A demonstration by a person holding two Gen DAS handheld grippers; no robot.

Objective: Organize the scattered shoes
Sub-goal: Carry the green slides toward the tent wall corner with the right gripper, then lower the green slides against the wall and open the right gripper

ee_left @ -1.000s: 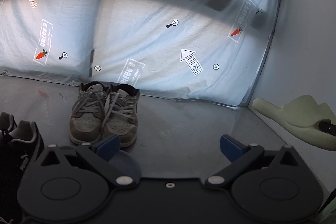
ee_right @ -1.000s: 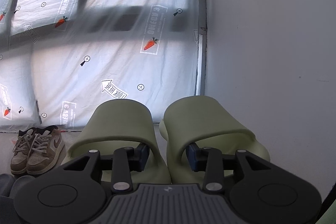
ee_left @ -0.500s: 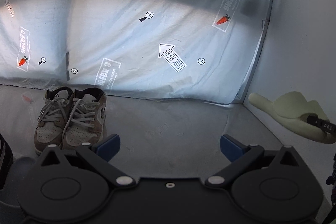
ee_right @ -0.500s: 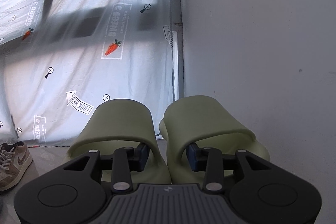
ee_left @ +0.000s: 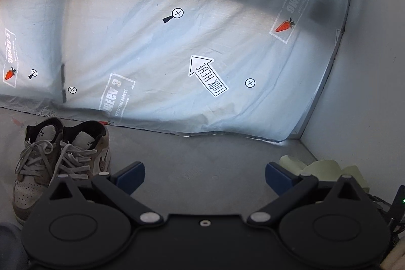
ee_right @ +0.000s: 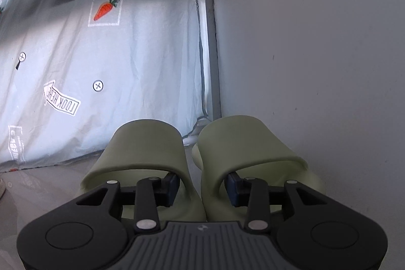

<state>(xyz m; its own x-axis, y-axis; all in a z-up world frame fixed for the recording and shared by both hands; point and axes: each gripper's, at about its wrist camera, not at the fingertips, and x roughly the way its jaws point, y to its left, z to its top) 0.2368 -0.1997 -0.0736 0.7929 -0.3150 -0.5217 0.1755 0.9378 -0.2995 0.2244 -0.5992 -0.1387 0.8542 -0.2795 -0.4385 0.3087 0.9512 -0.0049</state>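
A pair of pale green slides (ee_right: 144, 143) sits side by side in the right wrist view, toes toward the corner of the room. My right gripper (ee_right: 201, 189) has one finger inside each slide and is shut on their inner walls, pinching the two together. In the left wrist view the same slides (ee_left: 324, 168) show at the lower right, partly hidden behind my left gripper (ee_left: 205, 176), which is open and empty above the grey floor. A pair of brown and cream laced sneakers (ee_left: 60, 163) stands side by side at the left, toes toward me.
A translucent plastic sheet (ee_left: 177, 55) printed with carrots and arrows covers the back. A white wall (ee_right: 316, 55) closes the right side and meets the sheet at a corner post (ee_right: 210, 55). Bare grey floor (ee_left: 202, 148) lies between sneakers and slides.
Both views have swung right. The sneakers slid to the left edge of the left view and out of the right view. The held slides came lower and nearer the corner.
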